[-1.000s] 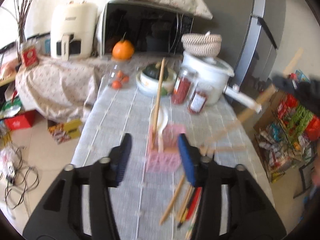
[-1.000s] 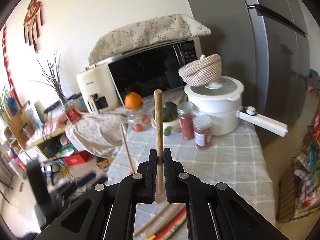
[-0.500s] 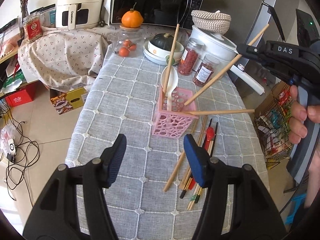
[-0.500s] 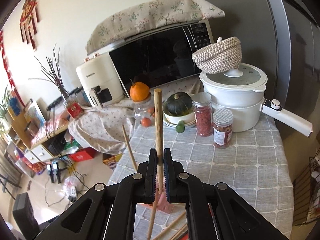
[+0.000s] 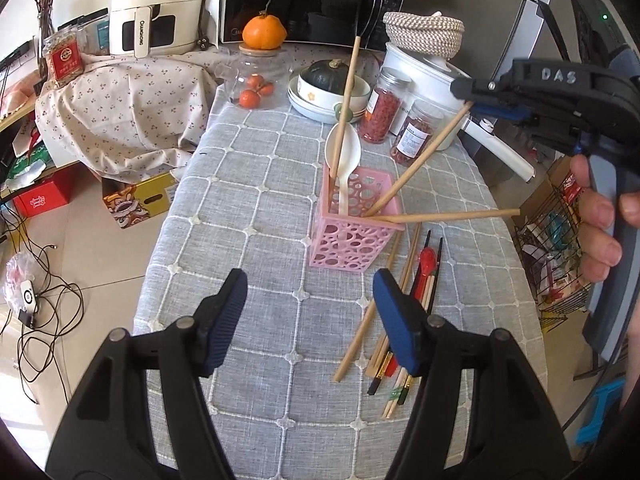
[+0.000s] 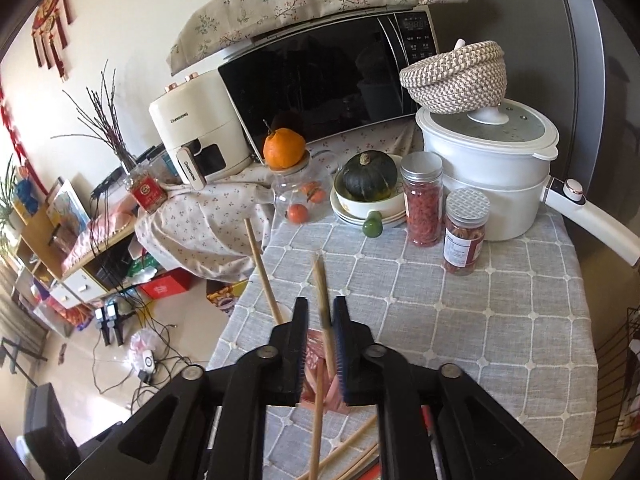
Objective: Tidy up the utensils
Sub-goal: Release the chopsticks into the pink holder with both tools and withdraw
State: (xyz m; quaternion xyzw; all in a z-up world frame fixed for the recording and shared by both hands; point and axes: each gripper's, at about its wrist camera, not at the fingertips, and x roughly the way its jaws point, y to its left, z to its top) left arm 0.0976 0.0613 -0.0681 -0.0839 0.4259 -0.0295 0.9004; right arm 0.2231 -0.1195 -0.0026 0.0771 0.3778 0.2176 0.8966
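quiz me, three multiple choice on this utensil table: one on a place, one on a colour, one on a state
1. Where does the white spoon stand?
A. in the basket
B. on the cloth
C. in the bowl

2. What colour is the utensil basket?
A. blue
B. pink
C. green

3. How is the left gripper?
A. shut on a chopstick
B. shut on the spoon
C. open and empty

Answers:
1 A, its handle goes down inside the basket.
2 B, its perforated walls are pink.
3 C, the pads stand wide apart with only tablecloth between.
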